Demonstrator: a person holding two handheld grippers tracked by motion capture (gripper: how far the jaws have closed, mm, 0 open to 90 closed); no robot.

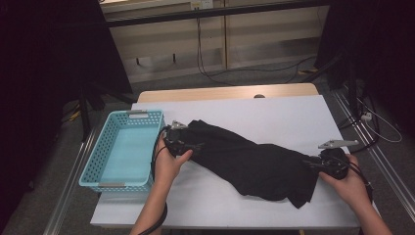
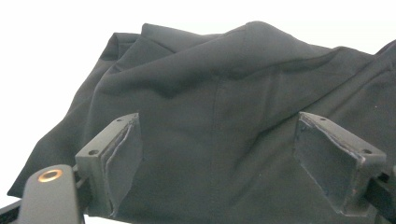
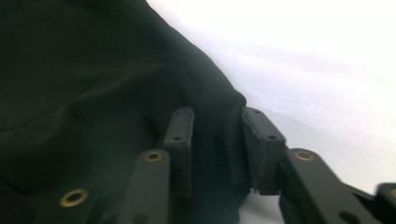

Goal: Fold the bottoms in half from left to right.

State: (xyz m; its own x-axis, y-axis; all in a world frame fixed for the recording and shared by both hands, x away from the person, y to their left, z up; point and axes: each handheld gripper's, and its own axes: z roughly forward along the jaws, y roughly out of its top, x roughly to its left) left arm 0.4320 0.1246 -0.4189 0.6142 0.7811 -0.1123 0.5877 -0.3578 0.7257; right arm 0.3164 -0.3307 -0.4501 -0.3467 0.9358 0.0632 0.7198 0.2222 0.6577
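Note:
A black cloth (image 1: 244, 159) lies crumpled in a long diagonal band across the white table (image 1: 274, 115). At its upper left end my left gripper (image 1: 195, 146) rests against it. In the left gripper view that gripper (image 2: 217, 154) stands open, jaws wide apart, with the cloth (image 2: 210, 79) spread between and beyond them. My right gripper (image 1: 313, 164) meets the cloth's lower right end. In the right gripper view its jaws (image 3: 217, 140) sit close together with a bunched fold of the cloth's (image 3: 93, 84) edge filling the gap and touching both pads.
A light blue plastic basket (image 1: 98, 152) with nothing in it stands at the table's left edge, just beside my left hand. Bare white table lies behind the cloth and along the front edge. Cables run over the floor beyond the table.

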